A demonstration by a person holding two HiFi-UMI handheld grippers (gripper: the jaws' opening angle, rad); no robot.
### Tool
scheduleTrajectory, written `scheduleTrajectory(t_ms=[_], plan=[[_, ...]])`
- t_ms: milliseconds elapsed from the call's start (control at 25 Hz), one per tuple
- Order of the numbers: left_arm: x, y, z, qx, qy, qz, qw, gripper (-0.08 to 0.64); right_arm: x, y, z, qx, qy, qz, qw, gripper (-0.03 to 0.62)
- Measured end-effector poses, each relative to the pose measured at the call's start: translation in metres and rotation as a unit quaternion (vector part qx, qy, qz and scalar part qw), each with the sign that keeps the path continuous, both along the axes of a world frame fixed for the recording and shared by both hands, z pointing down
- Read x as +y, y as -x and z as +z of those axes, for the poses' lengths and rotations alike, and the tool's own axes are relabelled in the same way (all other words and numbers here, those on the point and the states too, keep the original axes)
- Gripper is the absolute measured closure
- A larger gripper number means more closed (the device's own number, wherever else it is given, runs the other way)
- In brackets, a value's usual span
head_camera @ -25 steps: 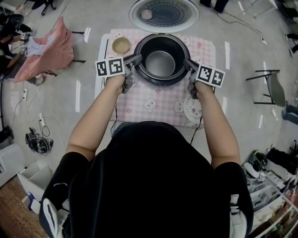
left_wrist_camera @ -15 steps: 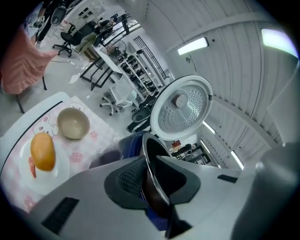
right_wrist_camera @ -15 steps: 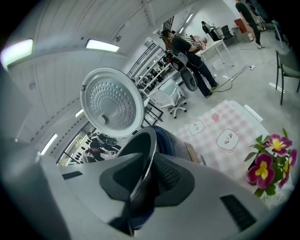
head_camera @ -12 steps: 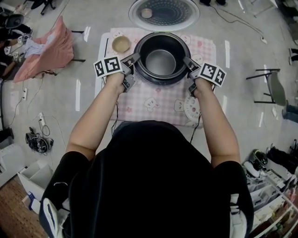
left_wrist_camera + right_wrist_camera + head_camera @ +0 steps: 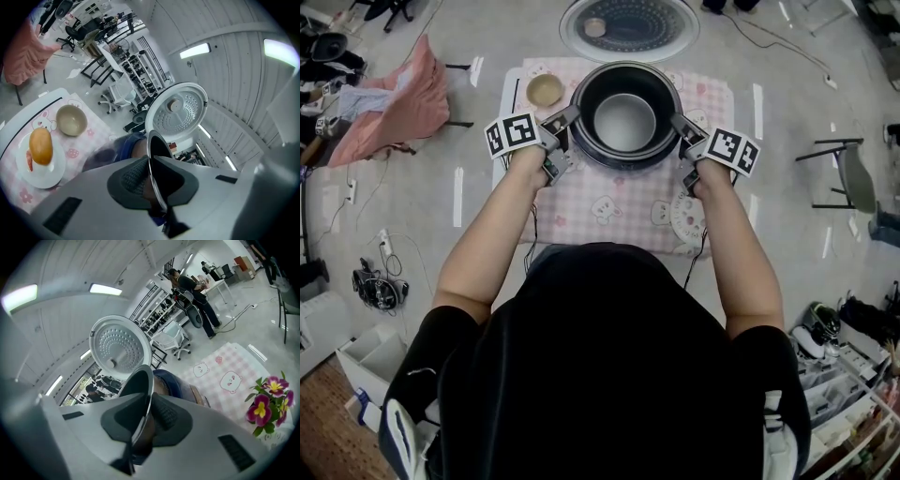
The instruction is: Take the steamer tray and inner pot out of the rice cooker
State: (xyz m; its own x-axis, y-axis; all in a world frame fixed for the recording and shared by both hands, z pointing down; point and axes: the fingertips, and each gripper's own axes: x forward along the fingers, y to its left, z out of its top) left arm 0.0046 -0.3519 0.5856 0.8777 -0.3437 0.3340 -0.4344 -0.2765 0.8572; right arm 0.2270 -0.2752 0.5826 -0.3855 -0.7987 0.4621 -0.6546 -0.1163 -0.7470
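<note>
The rice cooker (image 5: 624,161) stands open on the pink checked cloth, its lid (image 5: 630,28) tipped back. The dark inner pot (image 5: 623,122) with a silvery bottom sits in it. My left gripper (image 5: 567,120) is at the pot's left rim and my right gripper (image 5: 677,124) at its right rim. In the left gripper view the thin rim (image 5: 154,154) runs between the pads of the left gripper (image 5: 151,180), whose jaws are closing on it. In the right gripper view the rim (image 5: 140,380) is likewise pinched in the closing right gripper (image 5: 143,420). I cannot make out a steamer tray.
A tan bowl (image 5: 545,91) sits left of the cooker, and a plate with a bread roll (image 5: 41,146) lies beside it. A small pot of flowers (image 5: 267,404) stands at the table's front right. Chairs and cables ring the table on the floor.
Both grippers have rolled a little and tightened on the pot's rim. The pot's silvery bottom looks slightly larger and brighter in the head view.
</note>
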Motion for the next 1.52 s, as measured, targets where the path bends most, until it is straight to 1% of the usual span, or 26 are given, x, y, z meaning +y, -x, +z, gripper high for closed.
scheduleTrajectory(t_ms=[360,560,800,1040,1360,1520], plan=[[0.01,0.007,-0.043,0.024,-0.029,-0.007,0.9993,0.523,0.012,0.006,-0.041,0.0,-0.032,-0.008,0.999,0.552],[0.017,0.012,-0.075,0.035,-0.059,-0.009,0.9976,0.523,0.021,0.012,-0.07,-0.001,-0.052,-0.014,0.999,0.552],[0.029,0.017,-0.1,0.049,-0.076,-0.007,0.9959,0.523,0.031,0.017,-0.099,0.006,-0.076,-0.021,0.997,0.553],[0.041,0.033,-0.123,0.068,-0.089,-0.018,0.9936,0.523,0.04,0.031,-0.124,0.005,-0.096,-0.034,0.995,0.552],[0.046,0.074,-0.153,0.077,-0.114,-0.056,0.9888,0.523,0.031,0.068,-0.152,-0.005,-0.122,-0.078,0.99,0.552],[0.054,0.091,-0.157,0.078,-0.116,-0.083,0.9867,0.523,0.032,0.083,-0.156,-0.019,-0.124,-0.104,0.987,0.552]])
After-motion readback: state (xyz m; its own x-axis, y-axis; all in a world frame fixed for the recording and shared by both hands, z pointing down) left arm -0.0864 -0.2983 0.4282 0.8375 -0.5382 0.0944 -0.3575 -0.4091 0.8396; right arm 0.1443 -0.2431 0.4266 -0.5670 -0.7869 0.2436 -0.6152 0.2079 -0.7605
